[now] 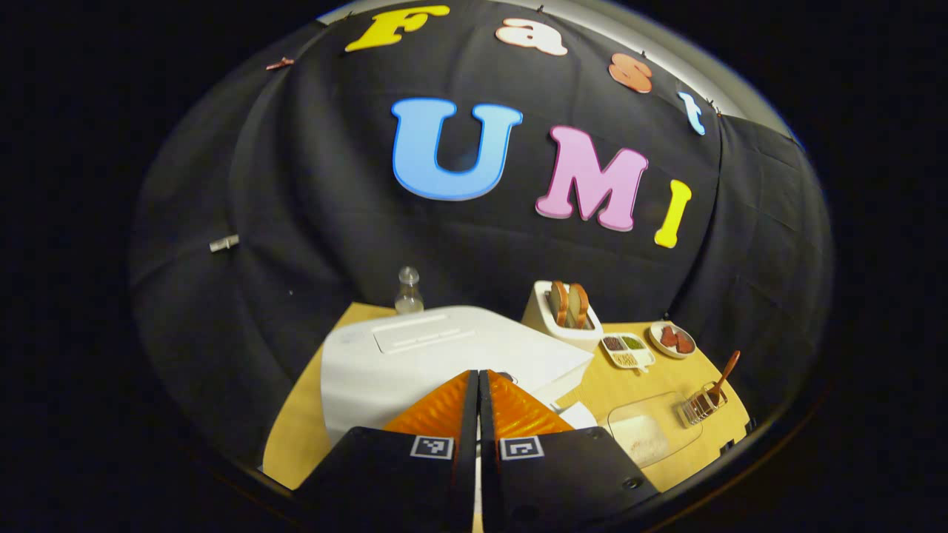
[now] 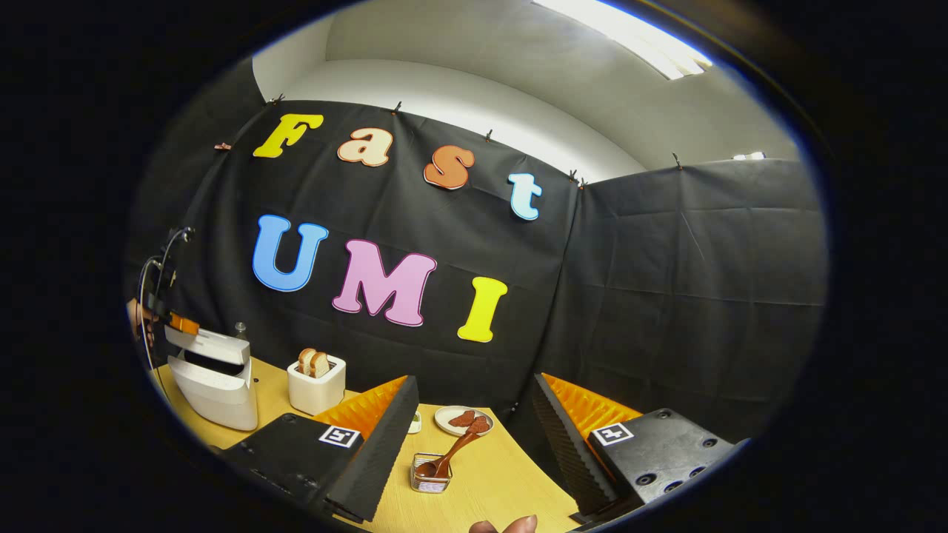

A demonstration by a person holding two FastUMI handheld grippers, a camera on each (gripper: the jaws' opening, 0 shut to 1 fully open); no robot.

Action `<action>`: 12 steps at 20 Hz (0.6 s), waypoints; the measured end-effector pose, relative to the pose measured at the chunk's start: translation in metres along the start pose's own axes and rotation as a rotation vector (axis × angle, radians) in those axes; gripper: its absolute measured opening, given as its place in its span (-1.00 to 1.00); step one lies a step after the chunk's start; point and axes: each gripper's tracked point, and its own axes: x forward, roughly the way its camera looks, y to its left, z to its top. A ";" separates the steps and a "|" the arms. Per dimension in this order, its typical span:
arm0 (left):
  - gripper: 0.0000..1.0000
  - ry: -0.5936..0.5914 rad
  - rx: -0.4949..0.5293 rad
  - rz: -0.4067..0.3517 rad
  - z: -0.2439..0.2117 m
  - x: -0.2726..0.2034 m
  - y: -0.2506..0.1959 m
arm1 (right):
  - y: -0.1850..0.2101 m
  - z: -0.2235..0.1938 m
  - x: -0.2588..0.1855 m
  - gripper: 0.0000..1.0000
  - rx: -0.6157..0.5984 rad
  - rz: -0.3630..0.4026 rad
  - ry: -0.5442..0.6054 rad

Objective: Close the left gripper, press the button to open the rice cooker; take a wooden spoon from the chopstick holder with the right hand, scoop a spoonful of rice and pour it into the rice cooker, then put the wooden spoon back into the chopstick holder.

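Rice cooker lid ajar, wooden spoon in holder

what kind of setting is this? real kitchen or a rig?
Looks like a staged kitchen counter in a recording booth, not a real kitchen: black cloth backdrop pinned up behind a wooden table holding a rice cooker, toaster and chopstick holder.

Ahead of the right gripper, black cloth hangs as the booth's wall, clipped along its top edge and folding at a corner to the front right. Above the cloth rise a pale room wall and ceiling, with a bright strip light up and to the right. Below both grippers lies a light wooden table, its far edge meeting the cloth.
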 end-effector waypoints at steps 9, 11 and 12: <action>0.87 -0.299 0.016 0.125 0.060 -0.075 0.002 | -0.005 -0.014 -0.006 0.94 0.036 0.031 0.020; 0.96 -0.312 0.005 0.134 0.058 -0.096 -0.007 | -0.004 -0.022 -0.014 0.95 0.056 0.068 0.023; 0.91 -0.314 -0.006 0.132 0.054 -0.107 -0.015 | -0.003 -0.027 -0.014 0.95 0.071 0.091 0.031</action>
